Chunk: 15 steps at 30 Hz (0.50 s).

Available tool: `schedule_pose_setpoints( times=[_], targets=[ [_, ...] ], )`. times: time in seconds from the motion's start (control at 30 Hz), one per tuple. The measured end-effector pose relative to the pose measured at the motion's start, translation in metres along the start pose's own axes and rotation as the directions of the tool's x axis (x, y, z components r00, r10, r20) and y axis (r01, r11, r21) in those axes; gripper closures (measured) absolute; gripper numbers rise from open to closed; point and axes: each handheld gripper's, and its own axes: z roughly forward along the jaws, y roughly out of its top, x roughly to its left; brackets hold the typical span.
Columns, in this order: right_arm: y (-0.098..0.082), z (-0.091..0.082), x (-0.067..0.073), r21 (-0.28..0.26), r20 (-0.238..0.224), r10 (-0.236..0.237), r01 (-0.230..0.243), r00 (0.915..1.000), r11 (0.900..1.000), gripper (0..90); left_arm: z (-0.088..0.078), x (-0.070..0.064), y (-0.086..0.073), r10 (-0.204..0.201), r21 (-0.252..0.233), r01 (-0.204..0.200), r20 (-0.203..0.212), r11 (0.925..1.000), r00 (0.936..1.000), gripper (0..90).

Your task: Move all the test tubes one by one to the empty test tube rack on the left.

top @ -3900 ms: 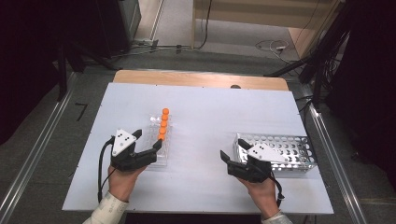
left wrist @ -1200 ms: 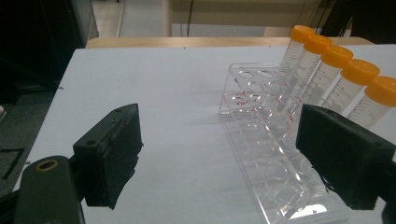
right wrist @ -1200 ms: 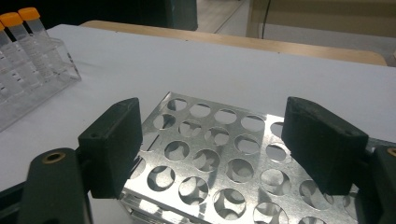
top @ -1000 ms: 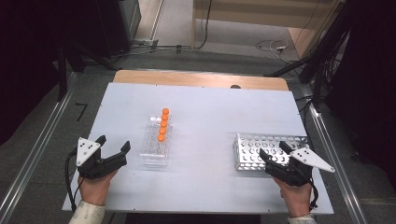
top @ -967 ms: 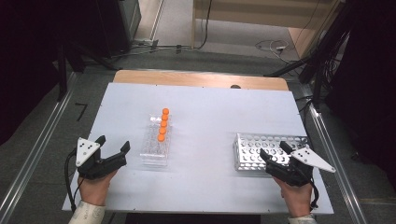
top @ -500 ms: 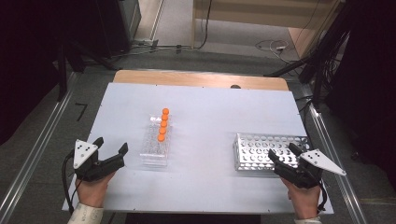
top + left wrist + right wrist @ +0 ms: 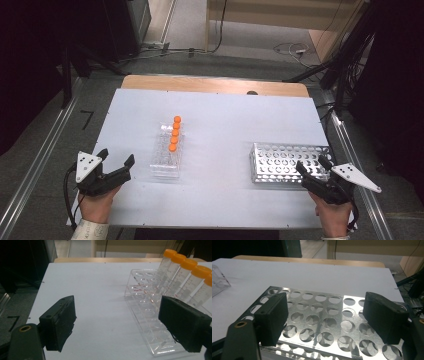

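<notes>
Down at the near left corner of the white table (image 7: 215, 115), the left gripper (image 7: 119, 164) sits in the person's left hand (image 7: 95, 207) with its jaws spread wide and nothing between them; in the left gripper view only bare tabletop lies between its 2 black jaws. Its tips point toward the clear plastic rack (image 7: 166, 159), which stands just beside them, a little left of the table's middle, without touching them. That rack holds 5 tubes with orange caps (image 7: 174, 133), upright in 1 row along its right side and running away from the person; in the left gripper view the same tubes (image 7: 183, 277) rise at the right, and the rack's near holes (image 7: 160, 340) are unfilled. At the near right corner, the right gripper (image 7: 311, 165) is held in the right hand (image 7: 332, 220), jaws likewise wide apart and holding nothing. Its tips hang over the near right part of the metal rack (image 7: 280, 160), a perforated silver tray lying flat on the right half of the table, well apart from the clear rack. In the right gripper view the metal rack (image 7: 322, 322) spreads out under and between the 2 jaws, its round holes all open, and whether the jaws touch the metal I cannot tell.
</notes>
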Motion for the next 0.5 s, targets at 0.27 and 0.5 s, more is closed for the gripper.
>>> schedule_pose_setpoints(
  times=[0.27,0.5],
  targets=[
    [-0.003,-0.005,-0.011,-0.002,0.022,0.019,-0.019,0.9996,1.0,18.8,-0.003,0.004,-0.002,-0.008,0.0,0.008,-0.013,1.0,0.9999,14.6],
    [-0.005,-0.009,-0.019,-0.006,0.044,0.029,-0.029,0.9986,1.0,18.8,-0.006,0.008,-0.004,-0.015,-0.002,0.015,-0.024,0.9999,0.9996,13.8]
  ],
)
